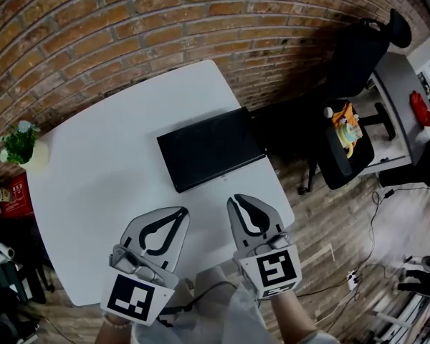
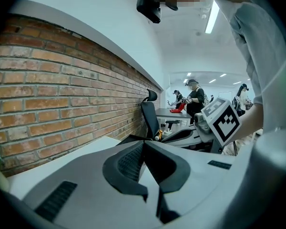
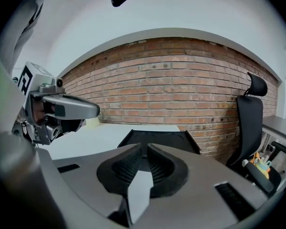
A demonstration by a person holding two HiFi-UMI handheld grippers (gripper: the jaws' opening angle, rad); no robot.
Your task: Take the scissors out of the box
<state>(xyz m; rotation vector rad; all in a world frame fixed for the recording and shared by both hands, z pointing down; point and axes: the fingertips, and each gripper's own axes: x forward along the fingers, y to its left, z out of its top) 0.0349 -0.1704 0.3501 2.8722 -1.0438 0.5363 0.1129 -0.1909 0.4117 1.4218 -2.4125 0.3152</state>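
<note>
So: black box (image 1: 210, 149) mid-frame on table (image 1: 100, 170), long axis lower-left to upper-right; scissors not visible, presumably inside. Left gripper (image 1: 180, 212) and right gripper (image 1: 234, 201) below box, jaws together, empty; right nearer.

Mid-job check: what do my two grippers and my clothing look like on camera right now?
The left gripper and right gripper match: pale grey, tapering two-jaw bodies lined inside with black ribbed pads. Each carries a white cube printed with black square markers. A thin dark cable shows behind them. The person wears a light-coloured top.
</note>
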